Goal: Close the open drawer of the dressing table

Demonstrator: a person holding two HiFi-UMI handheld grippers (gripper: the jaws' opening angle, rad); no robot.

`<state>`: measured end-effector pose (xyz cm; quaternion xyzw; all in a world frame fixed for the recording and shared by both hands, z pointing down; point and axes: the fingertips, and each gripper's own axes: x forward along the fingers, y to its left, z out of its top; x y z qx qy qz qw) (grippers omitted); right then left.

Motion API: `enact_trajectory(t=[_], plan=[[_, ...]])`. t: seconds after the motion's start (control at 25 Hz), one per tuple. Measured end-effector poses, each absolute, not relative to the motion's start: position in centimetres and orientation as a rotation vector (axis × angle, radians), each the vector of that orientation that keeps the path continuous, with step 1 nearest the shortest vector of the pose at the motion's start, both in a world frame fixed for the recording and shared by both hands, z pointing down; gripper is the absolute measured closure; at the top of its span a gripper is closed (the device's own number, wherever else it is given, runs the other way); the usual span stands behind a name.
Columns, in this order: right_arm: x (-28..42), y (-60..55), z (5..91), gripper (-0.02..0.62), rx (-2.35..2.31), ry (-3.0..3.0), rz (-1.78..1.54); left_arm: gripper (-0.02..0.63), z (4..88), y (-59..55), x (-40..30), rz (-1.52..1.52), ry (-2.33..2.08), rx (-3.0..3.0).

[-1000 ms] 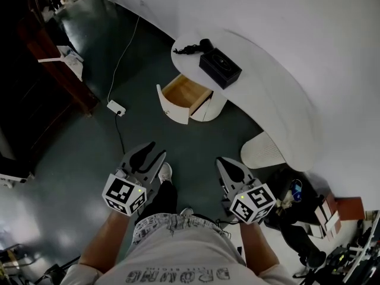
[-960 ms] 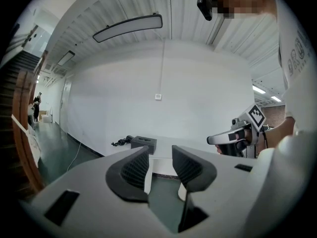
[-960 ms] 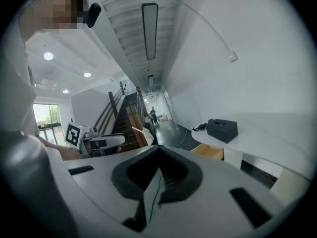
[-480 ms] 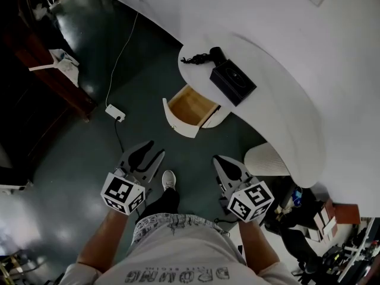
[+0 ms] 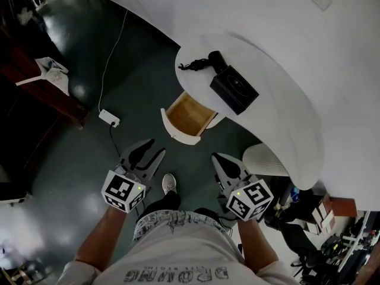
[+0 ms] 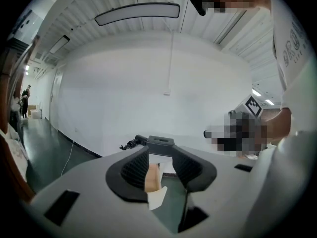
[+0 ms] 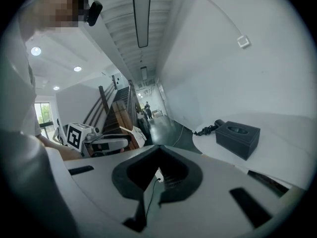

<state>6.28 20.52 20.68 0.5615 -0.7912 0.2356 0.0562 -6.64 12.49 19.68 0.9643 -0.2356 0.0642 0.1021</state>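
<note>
The head camera looks steeply down from above the person onto the left claw (image 5: 155, 149), the right claw (image 5: 225, 161), the floor (image 5: 89, 159) and, farther ahead, the curved tabletop (image 5: 279, 117). Each claw camera sits low just behind its own jaws, facing forward and roughly level across the room. All three views share the black box (image 5: 234, 89) (image 6: 161, 142) (image 7: 237, 138) and hair dryer (image 5: 205, 61) on that tabletop.

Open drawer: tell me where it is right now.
In the head view, the open drawer juts from the left end of the dressing table, near the black box, beyond the left gripper.
</note>
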Motion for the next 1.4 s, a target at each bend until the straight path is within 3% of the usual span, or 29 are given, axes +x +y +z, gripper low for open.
enact_trajectory(t=[0.84,1.4], plan=[[7.9,12.2,21.6,0.588,1.686,-2.390,0.751,0.442,22.2,4.7,-5.1,0.222,-0.680,2.791],[11.1,3.6,25.2,0.588,1.321,-2.482,0.777,0.442,27.9,0.3,-2.1,0.318,-0.898,2.642]])
